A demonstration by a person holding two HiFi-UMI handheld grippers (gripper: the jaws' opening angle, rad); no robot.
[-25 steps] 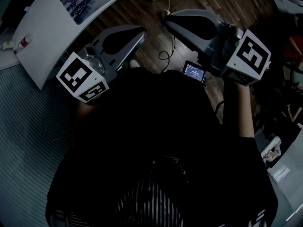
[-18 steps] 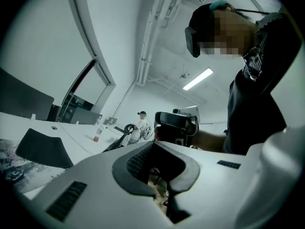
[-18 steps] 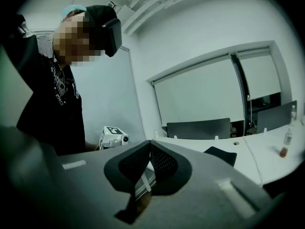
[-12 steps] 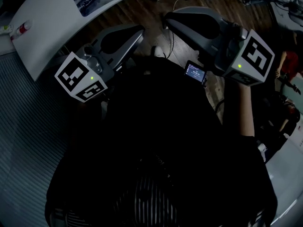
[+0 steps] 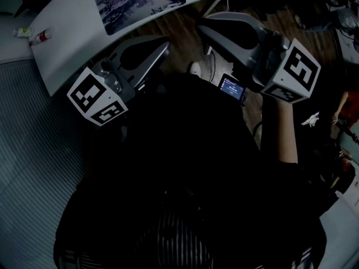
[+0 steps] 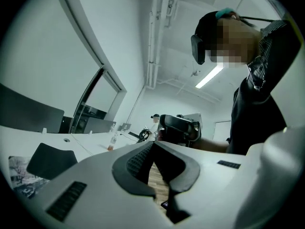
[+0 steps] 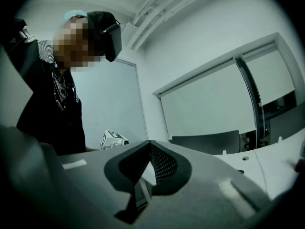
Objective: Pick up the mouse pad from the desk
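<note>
Turning both grippers toward the desk, mouse pad not yet reached

The white desk is filling more of the head view's top than a second ago, so the approach is only beginning. The left gripper and right gripper are both riding pinched closed, carrying nothing. The mouse pad, seemingly the picture-printed mat, is lying untouched on the desk ahead. The small screen is showing text too tiny to read.
</note>
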